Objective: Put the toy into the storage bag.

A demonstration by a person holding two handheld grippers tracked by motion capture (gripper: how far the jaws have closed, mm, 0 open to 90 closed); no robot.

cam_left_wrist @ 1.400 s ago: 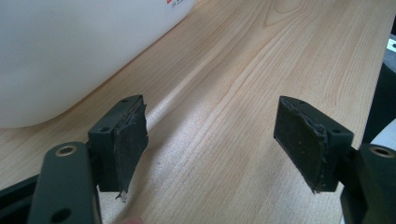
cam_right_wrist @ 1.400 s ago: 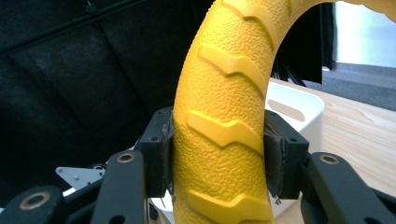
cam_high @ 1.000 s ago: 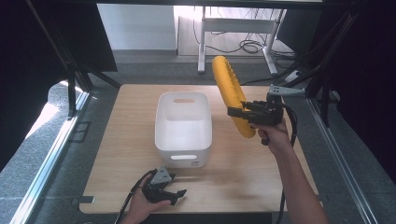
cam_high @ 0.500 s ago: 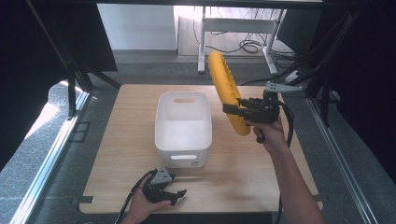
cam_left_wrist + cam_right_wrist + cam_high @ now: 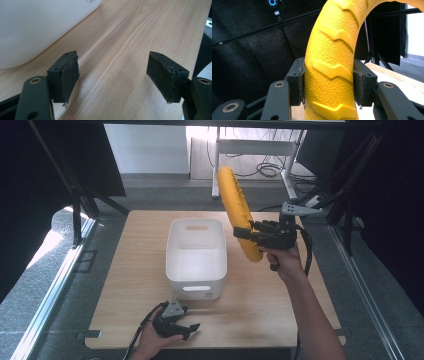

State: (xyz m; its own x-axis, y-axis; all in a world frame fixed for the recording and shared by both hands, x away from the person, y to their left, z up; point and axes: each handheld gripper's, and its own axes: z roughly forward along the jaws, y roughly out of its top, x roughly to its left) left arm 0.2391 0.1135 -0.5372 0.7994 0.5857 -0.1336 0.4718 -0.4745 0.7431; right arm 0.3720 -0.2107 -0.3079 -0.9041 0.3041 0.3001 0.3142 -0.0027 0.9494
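Observation:
A yellow ring with a tyre-like tread [image 5: 238, 212] [image 5: 332, 62] is held upright in the air, just right of the white bin [image 5: 196, 262]. My right gripper [image 5: 243, 233] [image 5: 328, 82] is shut on the ring's lower part, both pads pressed against its sides. The bin stands on the middle of the wooden table [image 5: 125, 255], and I see nothing inside it. My left gripper [image 5: 191, 329] [image 5: 113, 78] rests low near the table's front edge, in front of the bin, open with nothing between its pads. The bin's rounded wall [image 5: 37, 27] fills the upper left of the left gripper view.
Black frame poles [image 5: 75, 210] stand left of the table and more [image 5: 350, 210] to its right. A white desk with cables [image 5: 260, 160] is behind the table. Bare wood lies to the left of the bin and at the front right.
My right gripper has carried the yellow ring leftward, closer to the bin's right rim. The left gripper has stayed where it was.

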